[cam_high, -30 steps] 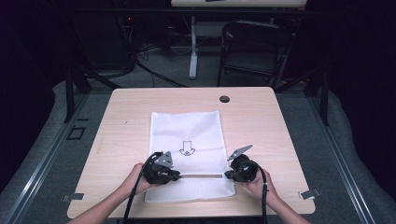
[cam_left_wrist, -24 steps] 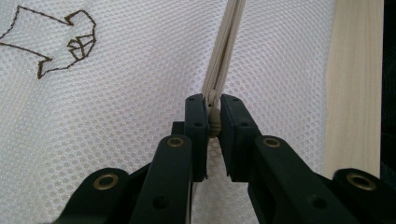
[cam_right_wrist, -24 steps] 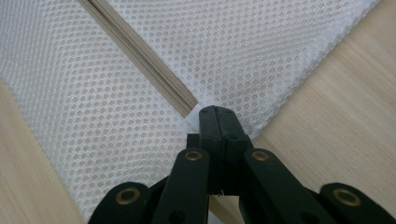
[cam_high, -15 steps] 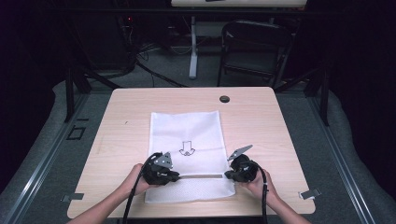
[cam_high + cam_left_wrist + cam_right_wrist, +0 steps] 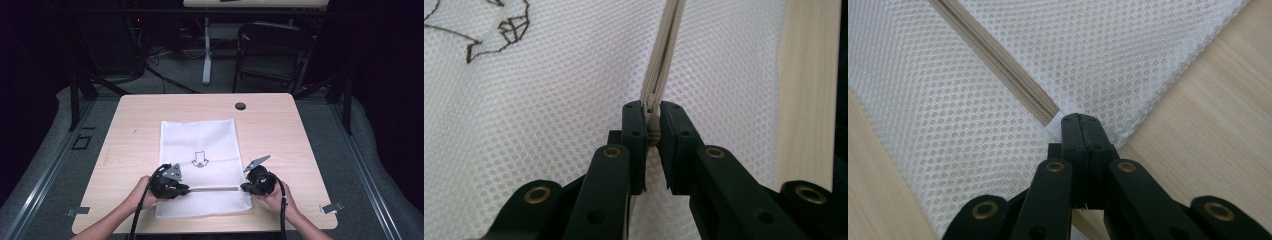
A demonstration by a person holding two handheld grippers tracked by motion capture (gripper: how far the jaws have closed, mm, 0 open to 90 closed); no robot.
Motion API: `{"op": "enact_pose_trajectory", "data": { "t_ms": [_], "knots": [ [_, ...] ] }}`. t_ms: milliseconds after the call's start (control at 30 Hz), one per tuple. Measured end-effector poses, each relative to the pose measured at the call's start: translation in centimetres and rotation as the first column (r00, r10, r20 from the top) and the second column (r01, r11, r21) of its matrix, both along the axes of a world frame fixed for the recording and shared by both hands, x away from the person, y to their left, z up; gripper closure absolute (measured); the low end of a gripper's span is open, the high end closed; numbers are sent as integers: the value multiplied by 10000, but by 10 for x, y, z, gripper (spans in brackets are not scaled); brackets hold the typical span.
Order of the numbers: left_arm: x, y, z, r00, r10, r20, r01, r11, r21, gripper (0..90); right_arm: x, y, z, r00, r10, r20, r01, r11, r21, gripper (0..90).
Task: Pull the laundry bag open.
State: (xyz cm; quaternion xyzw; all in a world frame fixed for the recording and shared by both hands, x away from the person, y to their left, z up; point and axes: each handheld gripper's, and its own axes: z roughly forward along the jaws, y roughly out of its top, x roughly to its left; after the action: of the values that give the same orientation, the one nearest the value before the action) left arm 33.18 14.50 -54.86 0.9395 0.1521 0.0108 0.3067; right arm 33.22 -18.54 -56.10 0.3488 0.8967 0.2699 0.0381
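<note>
Mesh bag (image 5: 200, 150) lies flat on the table (image 5: 300, 150), its zipper (image 5: 212, 189) running across the near end between my 2 hands. My left gripper (image 5: 652, 131) has its jaws pinching the zipper pull (image 5: 653, 134) at the left end of the track; in the high view that gripper (image 5: 184, 190) sits on the bag's left side. My right gripper (image 5: 1080, 131) has its jaws pressed together on the fabric at the zipper's far end, near the bag's right edge, seen from above here (image 5: 245, 188).

I judge the step to be running the slider along the track. To do it well, I should keep the right pinch steady as an anchor so the mesh stays taut, and draw the pull straight along the teeth, low and level, without twisting.
</note>
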Motion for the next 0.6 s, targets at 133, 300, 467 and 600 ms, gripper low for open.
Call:
{"op": "enact_pose_trajectory", "data": {
  "t_ms": [133, 300, 467, 600],
  "knots": [
    [0, 3, 0, 10000, 16, -15, -16, 10000, 6, 824, 0, 0, 0, 10000, 2, -4, -2, 10000, -8, 900],
    [0, 9, -1, 9999, 53, -98, -53, 10000, -34, 824, 0, 0, 0, 10000, -9, -11, 9, 10000, -9, 900],
    [-1, 10, -1, 9999, 62, -88, -63, 10000, -52, 823, 0, 0, 0, 10000, 25, -42, -25, 10000, -31, 900],
    [0, 11, -1, 9998, 68, -188, -68, 10000, -34, 824, 0, 0, 0, 10000, 8, -32, -8, 10000, -24, 900]
  ]
}}
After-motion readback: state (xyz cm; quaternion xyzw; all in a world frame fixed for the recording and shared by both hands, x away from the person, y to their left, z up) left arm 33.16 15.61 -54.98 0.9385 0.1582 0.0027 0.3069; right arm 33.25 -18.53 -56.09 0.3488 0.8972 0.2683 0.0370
